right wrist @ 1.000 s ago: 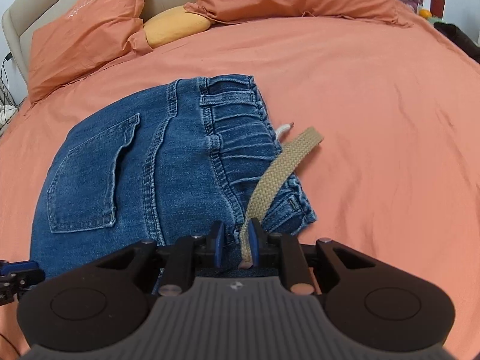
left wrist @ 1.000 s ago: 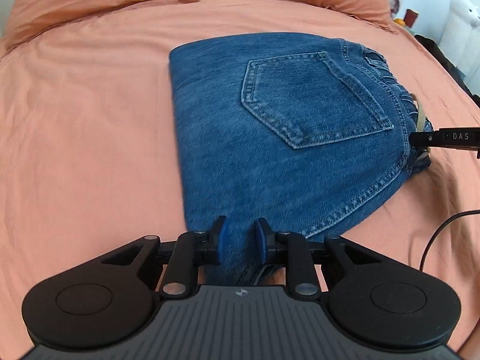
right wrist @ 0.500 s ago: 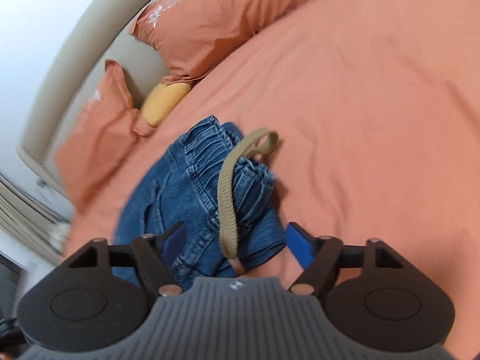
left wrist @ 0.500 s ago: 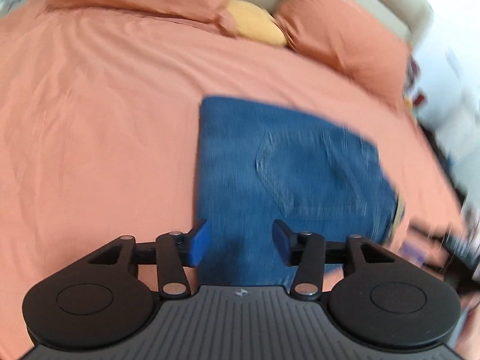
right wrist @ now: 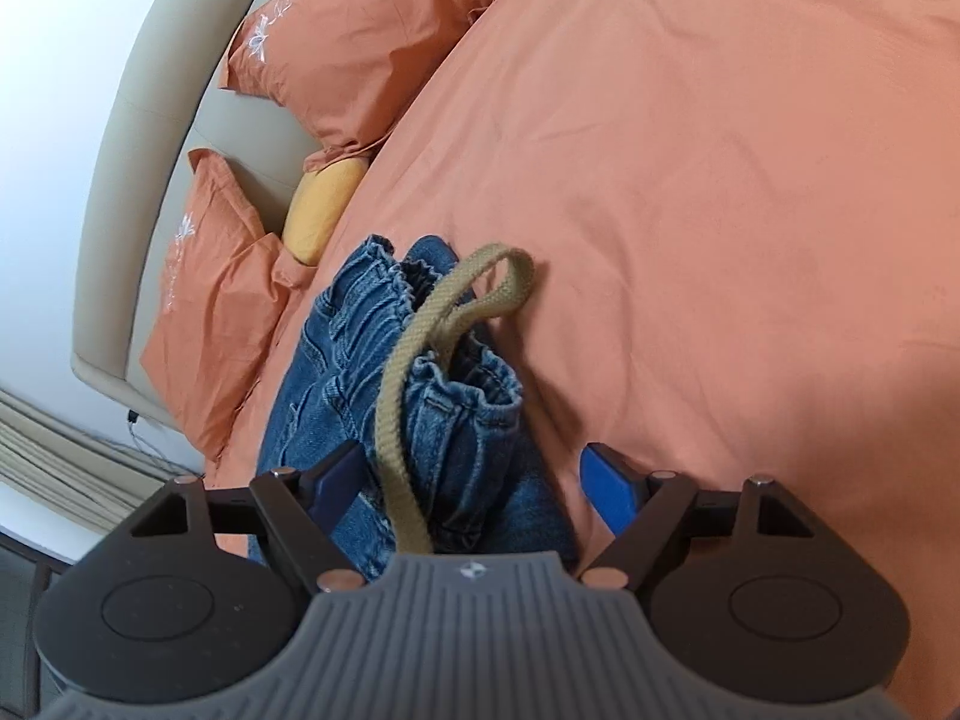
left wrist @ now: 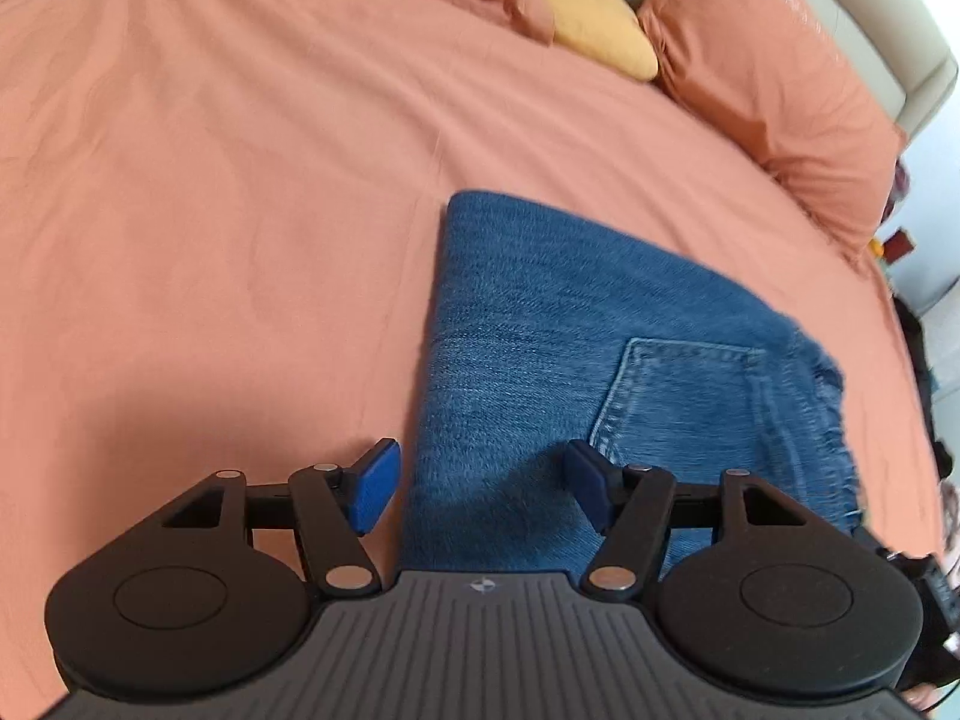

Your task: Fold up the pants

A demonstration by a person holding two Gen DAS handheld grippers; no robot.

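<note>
Folded blue jeans [left wrist: 570, 360] lie flat on the orange bed sheet [left wrist: 210, 210], back pocket [left wrist: 678, 402] up. My left gripper [left wrist: 480, 489] hovers over their near left edge, its jaws still opening, nothing pressed between the blue pads [left wrist: 375, 483]. In the right wrist view the gathered waistband [right wrist: 456, 384] of the jeans and a tan drawstring [right wrist: 420, 372] lie below my right gripper [right wrist: 480, 486]. That gripper stands open; the cloth and string sit between the fingers without being pinched.
Two orange pillows [left wrist: 774, 72] and a yellow cushion [left wrist: 594, 18] rest against the beige headboard [right wrist: 156, 138]. Wrinkled orange sheet spreads left of the jeans and to the right [right wrist: 720, 210]. Dark objects lie off the bed's right edge [left wrist: 924, 372].
Both grippers let go: the left released the jeans' edge, the right released the tan drawstring, and both opened wide. Both views rolled and swung; the drawstring now lies looped over the waistband.
</note>
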